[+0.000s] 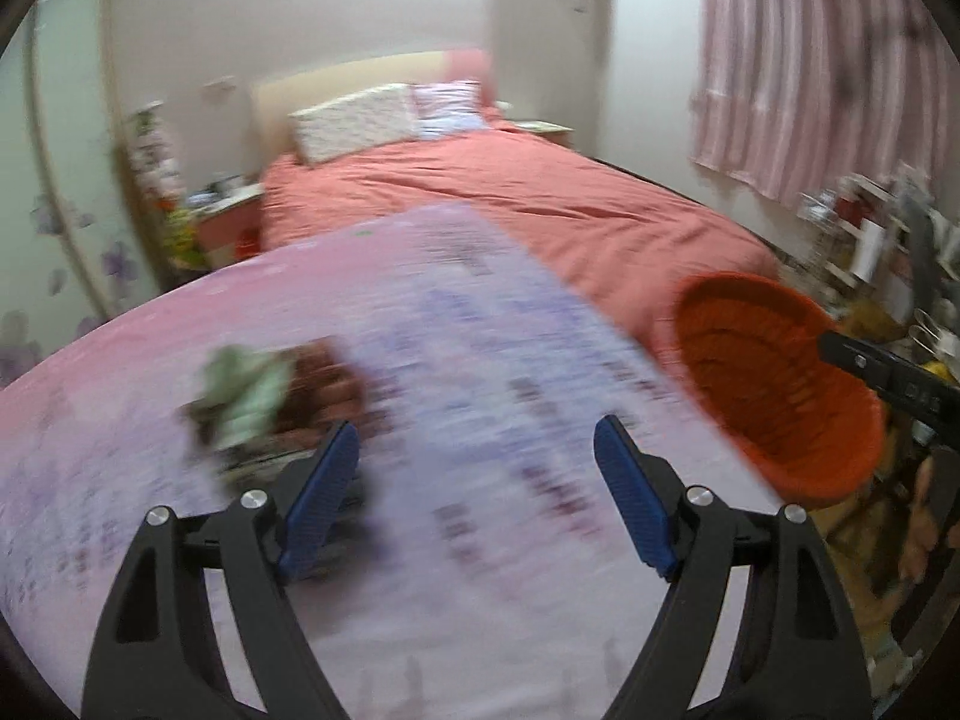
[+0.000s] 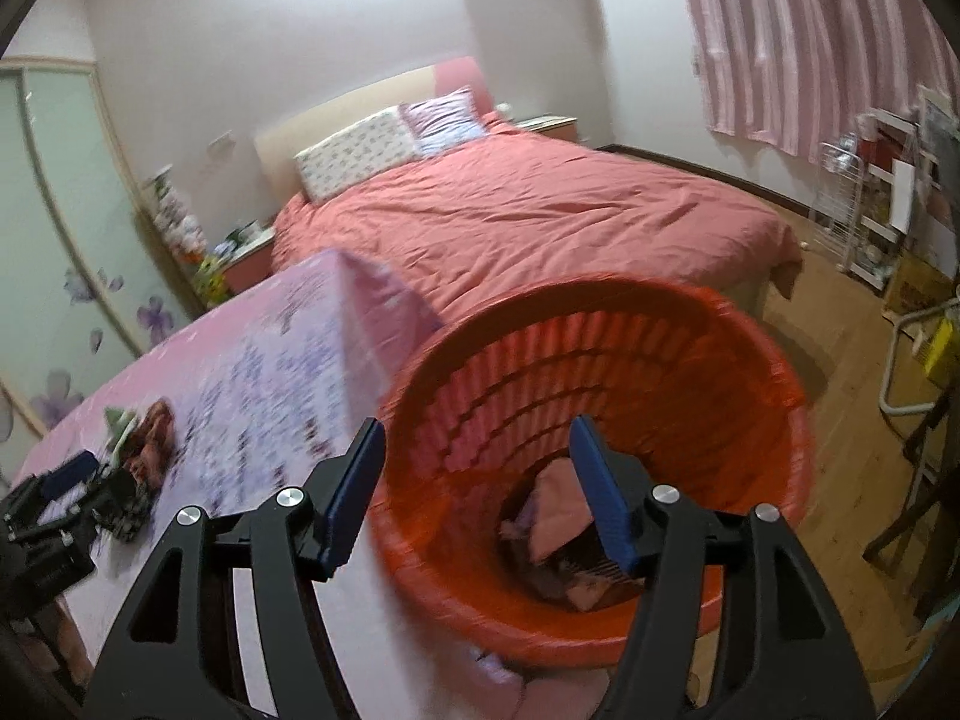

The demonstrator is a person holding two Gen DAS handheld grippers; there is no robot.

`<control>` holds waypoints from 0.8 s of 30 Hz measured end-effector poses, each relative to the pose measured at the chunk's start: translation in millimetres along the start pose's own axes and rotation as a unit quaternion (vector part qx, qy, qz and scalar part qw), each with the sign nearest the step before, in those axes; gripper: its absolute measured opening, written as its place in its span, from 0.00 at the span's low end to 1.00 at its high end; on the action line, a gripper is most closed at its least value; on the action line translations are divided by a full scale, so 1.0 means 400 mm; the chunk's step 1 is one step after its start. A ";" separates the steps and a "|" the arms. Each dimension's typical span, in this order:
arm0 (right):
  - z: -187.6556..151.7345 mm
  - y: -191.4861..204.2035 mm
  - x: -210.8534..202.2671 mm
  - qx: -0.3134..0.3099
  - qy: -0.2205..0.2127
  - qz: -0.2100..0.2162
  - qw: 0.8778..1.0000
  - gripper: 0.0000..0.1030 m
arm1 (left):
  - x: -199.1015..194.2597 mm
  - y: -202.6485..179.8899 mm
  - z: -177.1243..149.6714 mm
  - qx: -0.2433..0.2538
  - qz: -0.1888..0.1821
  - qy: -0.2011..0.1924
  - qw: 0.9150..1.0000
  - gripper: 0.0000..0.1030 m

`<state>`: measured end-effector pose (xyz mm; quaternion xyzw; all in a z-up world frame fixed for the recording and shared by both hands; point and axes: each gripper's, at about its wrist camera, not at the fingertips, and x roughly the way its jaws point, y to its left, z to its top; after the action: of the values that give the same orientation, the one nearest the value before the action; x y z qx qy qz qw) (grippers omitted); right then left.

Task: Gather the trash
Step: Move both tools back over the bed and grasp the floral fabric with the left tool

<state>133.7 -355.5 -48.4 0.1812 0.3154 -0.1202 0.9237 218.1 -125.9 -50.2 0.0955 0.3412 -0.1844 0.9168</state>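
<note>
My two grippers — left gripper [image 1: 477, 450] and right gripper [image 2: 477, 450] — both gape empty; one orange basket [image 2: 750, 360] holds several wrappers [image 2: 558, 516], one crumpled heap [image 1: 264, 390] on the tabletop [image 1: 480, 360].

Count from my two wrist feeds: one basket, one bed, two grippers, a few scraps.

I count one orange slatted basket [image 2: 600, 420], with what I make out as two crumpled pieces in its bottom, one pink scrap [image 2: 558, 516] and one darker lump beside it, too blurred to split further. On the one patterned tabletop [image 1: 480, 360] I see one clump of litter [image 1: 264, 390], green and brown parts blurred into each other, so I can't separate them. There is one bed [image 2: 540, 210] carrying two pillows [image 2: 360, 150]. One striped curtain [image 2: 810, 30]. Two grippers, left gripper [image 1: 477, 450] and right gripper [image 2: 477, 450], two blue pads apiece.
</note>
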 end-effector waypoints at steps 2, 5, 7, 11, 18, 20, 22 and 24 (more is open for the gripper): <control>-0.014 0.043 0.006 -0.014 0.010 0.013 1.000 0.62 | -0.012 0.064 -0.016 -0.024 0.018 0.003 1.000 0.77; -0.035 0.099 0.015 -0.032 0.024 0.030 0.999 0.62 | 0.003 0.143 -0.040 -0.061 0.032 0.024 0.997 0.77; -0.048 0.134 0.021 -0.043 0.033 0.039 0.998 0.62 | 0.020 0.163 -0.054 -0.069 0.037 0.034 0.996 0.76; -0.075 0.201 0.028 -0.062 0.047 0.051 0.996 0.62 | 0.056 0.183 -0.080 -0.070 0.036 0.054 0.995 0.50; -0.096 0.282 0.042 -0.083 0.062 0.068 0.992 0.62 | 0.049 0.269 -0.118 -0.104 0.038 0.060 0.992 0.22; -0.103 0.306 0.048 -0.088 0.067 0.073 0.991 0.62 | 0.039 0.307 -0.123 -0.111 0.052 0.058 0.991 0.22; -0.109 0.332 0.059 -0.092 0.071 0.080 0.990 0.62 | 0.031 0.360 -0.131 -0.123 0.073 0.058 0.988 0.22; -0.114 0.356 0.068 -0.096 0.074 0.085 0.989 0.62 | 0.029 0.408 -0.135 -0.133 0.095 0.059 0.985 0.23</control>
<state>178.0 -210.9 -62.0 0.1261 0.3762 0.0033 0.9179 260.3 36.4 -90.2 0.0158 0.4059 -0.0436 0.9127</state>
